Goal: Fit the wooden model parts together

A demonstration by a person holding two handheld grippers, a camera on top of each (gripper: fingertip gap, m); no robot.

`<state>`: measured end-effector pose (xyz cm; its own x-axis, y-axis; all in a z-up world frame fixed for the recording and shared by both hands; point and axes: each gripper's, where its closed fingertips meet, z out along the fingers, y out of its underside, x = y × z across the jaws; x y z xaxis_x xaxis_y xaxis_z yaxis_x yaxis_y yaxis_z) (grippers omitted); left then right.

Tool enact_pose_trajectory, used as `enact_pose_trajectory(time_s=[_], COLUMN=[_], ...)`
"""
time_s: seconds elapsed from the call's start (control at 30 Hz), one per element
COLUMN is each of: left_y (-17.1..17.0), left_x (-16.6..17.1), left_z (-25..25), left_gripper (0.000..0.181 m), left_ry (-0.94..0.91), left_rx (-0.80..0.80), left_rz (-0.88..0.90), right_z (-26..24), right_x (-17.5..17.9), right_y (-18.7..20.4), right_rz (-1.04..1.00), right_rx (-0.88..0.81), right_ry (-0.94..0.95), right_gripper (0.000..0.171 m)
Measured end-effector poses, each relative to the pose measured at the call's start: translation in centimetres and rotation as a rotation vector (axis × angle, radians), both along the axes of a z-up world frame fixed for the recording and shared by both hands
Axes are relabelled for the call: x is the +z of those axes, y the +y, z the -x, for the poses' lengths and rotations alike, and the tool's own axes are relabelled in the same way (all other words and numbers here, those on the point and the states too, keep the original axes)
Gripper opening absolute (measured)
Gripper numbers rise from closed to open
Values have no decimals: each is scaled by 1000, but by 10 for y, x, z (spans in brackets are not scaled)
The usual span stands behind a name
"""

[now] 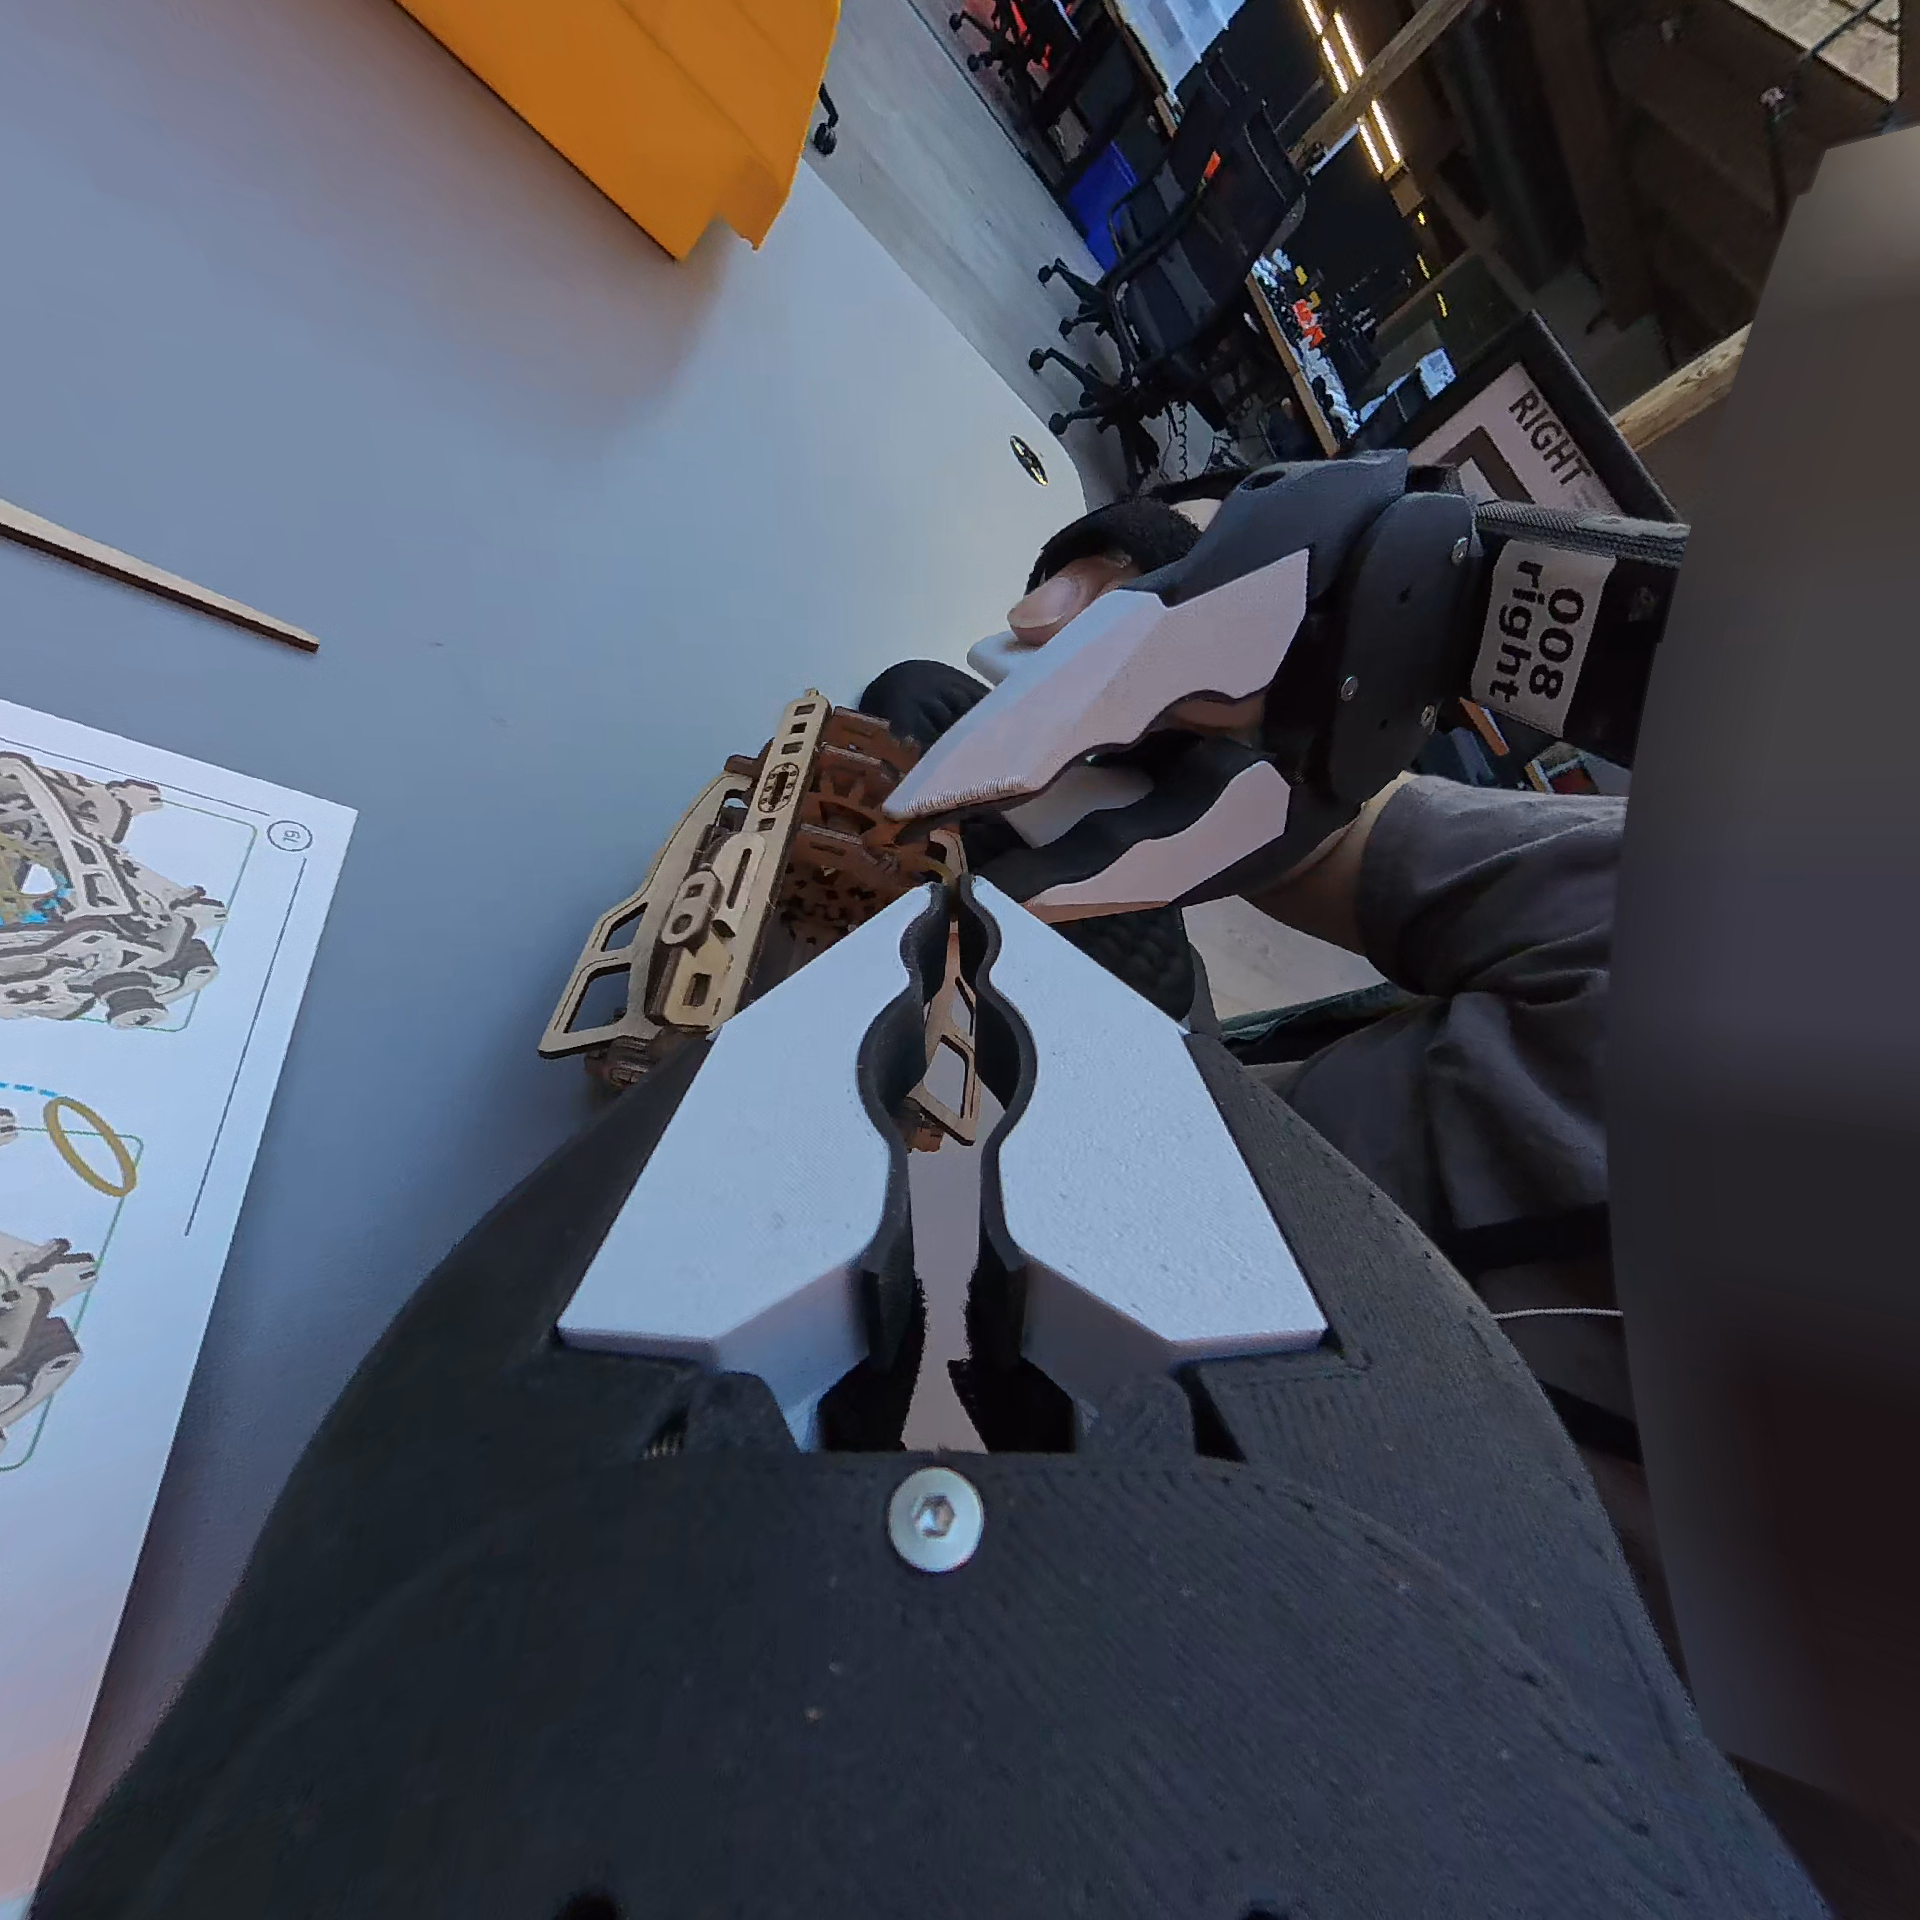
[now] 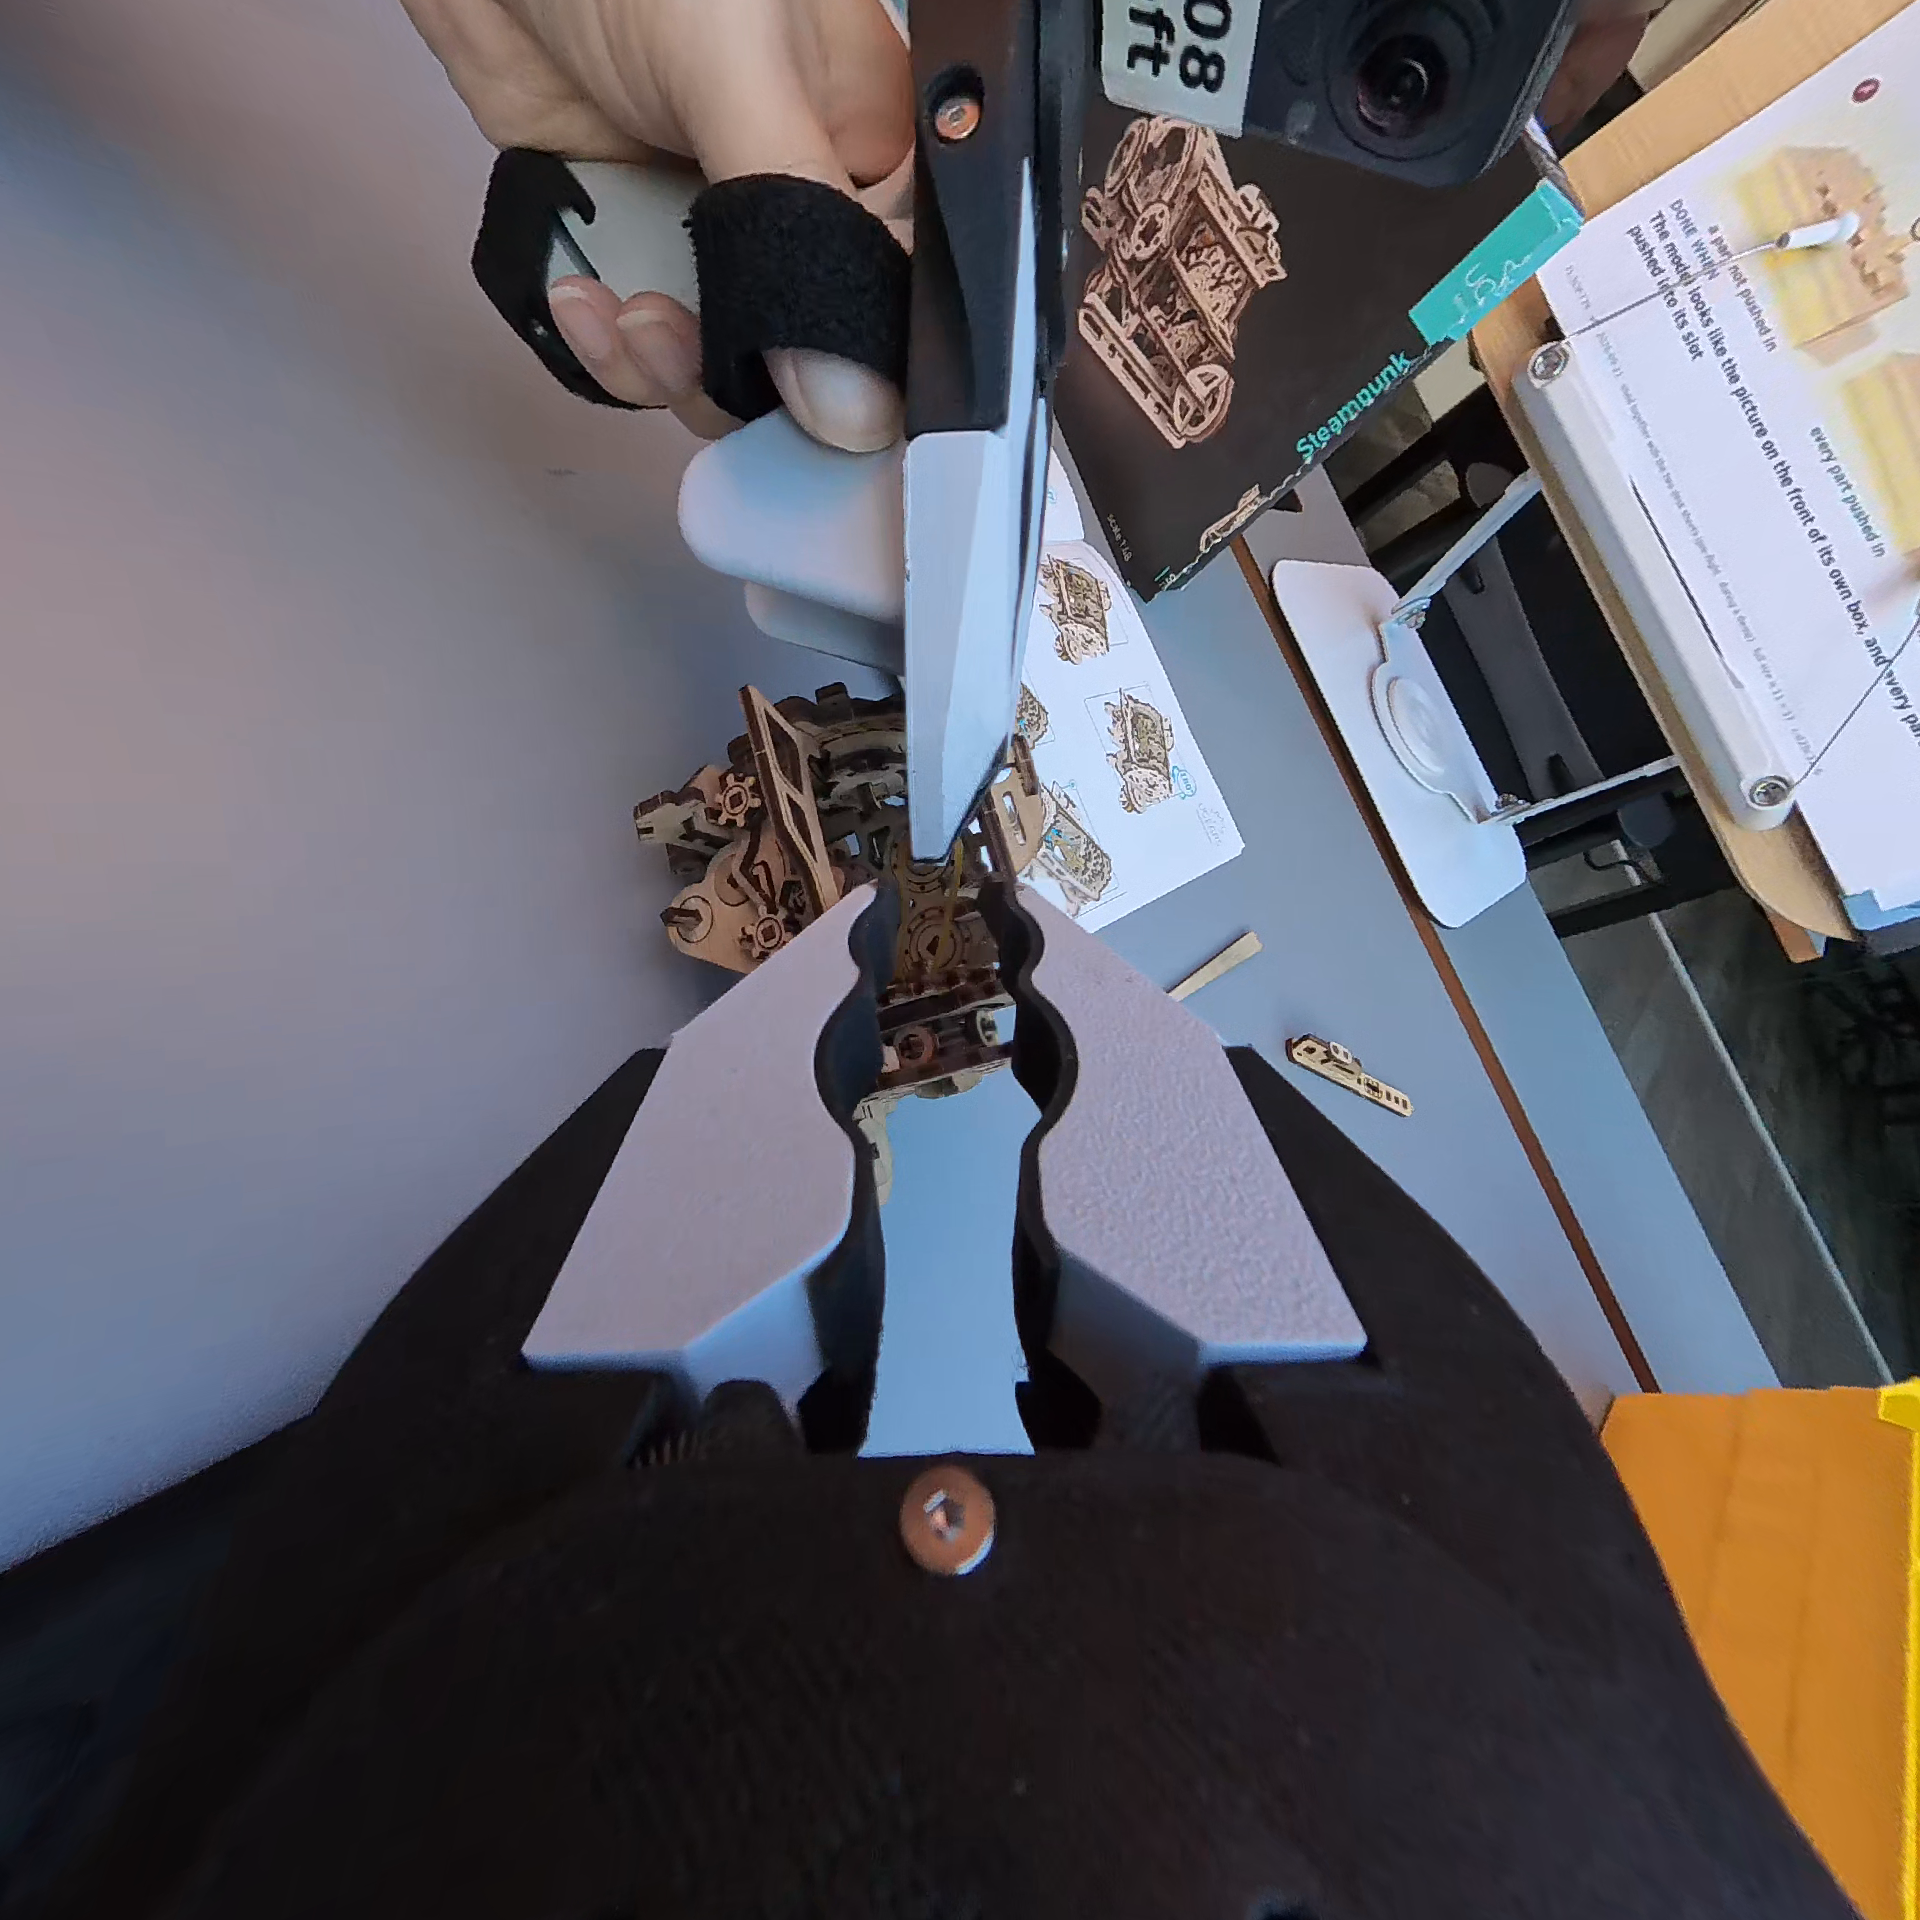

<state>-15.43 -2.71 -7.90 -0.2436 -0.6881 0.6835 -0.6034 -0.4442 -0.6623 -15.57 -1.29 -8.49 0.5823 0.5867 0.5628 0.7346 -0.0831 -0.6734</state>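
Resting on the grey bench [image 1: 499,436], the wooden model [image 1: 727,904] sits just past both sets of jaws. At left, the left gripper [image 1: 951,894] has its jaws nearly closed at the tips, pinching a thin yellow rubber band [image 2: 951,894]. The right gripper [image 2: 940,899] meets it tip to tip, jaws parted, the model's gearwork showing between them. Farther right lie an instruction sheet [image 2: 1132,748] and a small wooden part [image 2: 1349,1074].

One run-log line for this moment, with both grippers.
left gripper: shut on yellow band | right gripper: open, tips at wooden model
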Motion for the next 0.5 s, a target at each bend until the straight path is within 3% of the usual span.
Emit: enact_pose_trajectory(time_s=[0.5], left_y=[0], left_x=[1], left_z=[2], left_gripper=[0], left_ry=[-2], left_rx=[-4], left_rz=[20], right_z=[2], right_x=[-3], right_y=[-3], right_rz=[-21], right_rx=[20], right_ry=[-13], right_gripper=[4])
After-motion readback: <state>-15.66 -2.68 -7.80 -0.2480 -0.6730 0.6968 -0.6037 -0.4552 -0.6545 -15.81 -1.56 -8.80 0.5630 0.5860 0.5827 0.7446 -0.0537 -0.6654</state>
